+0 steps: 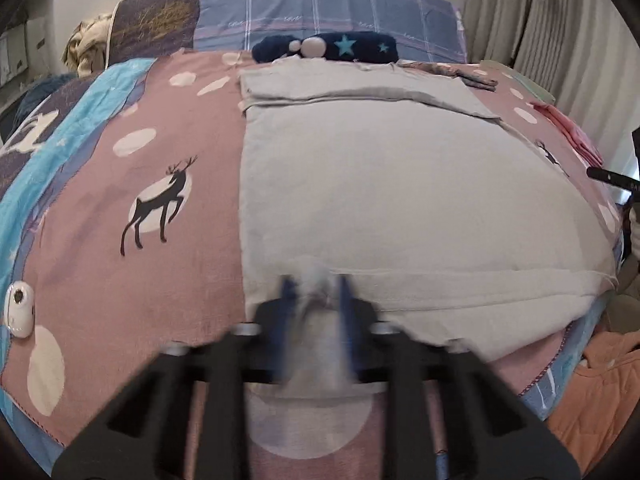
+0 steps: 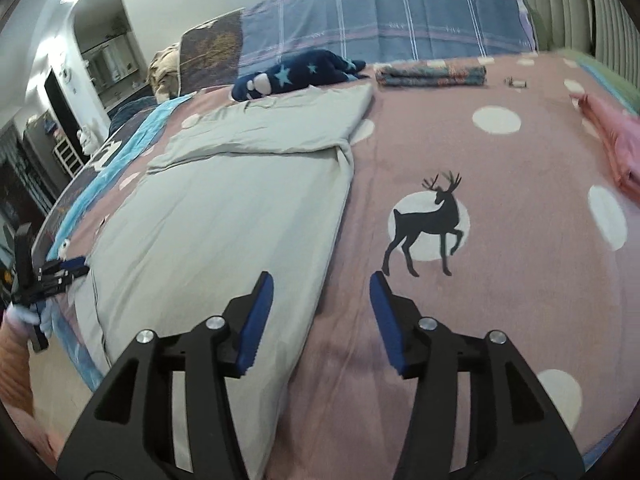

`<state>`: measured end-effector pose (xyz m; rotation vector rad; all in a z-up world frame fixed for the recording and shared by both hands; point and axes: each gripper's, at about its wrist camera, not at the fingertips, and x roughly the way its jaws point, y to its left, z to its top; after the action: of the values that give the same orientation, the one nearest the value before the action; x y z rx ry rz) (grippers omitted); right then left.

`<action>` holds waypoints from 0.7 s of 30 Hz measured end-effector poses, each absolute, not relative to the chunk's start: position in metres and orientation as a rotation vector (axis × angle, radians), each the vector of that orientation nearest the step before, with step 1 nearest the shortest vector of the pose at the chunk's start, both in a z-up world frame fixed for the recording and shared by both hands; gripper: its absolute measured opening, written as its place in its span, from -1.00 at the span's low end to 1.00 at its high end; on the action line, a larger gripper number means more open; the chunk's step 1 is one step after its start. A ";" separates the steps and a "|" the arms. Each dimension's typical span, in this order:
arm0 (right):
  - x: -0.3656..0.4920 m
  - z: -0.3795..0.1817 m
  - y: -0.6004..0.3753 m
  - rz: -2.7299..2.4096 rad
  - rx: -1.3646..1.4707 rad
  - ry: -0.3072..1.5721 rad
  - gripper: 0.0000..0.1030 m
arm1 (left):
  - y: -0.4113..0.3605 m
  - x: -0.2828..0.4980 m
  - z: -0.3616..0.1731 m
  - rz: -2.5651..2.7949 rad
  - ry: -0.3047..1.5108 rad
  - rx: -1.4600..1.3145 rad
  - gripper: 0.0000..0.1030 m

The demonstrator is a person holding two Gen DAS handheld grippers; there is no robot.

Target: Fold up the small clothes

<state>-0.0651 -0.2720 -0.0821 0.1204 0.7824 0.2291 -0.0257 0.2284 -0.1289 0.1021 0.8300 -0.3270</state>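
Observation:
A large grey garment lies flat on the pink deer-print bedspread, its far end folded over. In the blurred left wrist view, my left gripper is shut on a bunched bit of the garment's near hem. The right wrist view shows the same grey garment running away to the left. There my right gripper hovers open above its near right edge, nothing pinched between the blue pads. My left gripper shows at the garment's far left side.
A navy star-print plush and a folded patterned cloth lie near the plaid pillow. A pink garment sits at the bed's right edge. A small white device lies on the left, and orange quilted fabric lies below the bed.

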 end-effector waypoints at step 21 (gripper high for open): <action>-0.052 -0.074 -0.270 0.253 0.120 0.751 0.06 | 0.206 0.035 -0.009 -0.344 0.486 0.021 -0.87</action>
<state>-0.0522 -0.2698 -0.0735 0.1200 0.7512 0.2533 0.0351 0.2057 -0.0088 0.0213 0.4864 -0.3444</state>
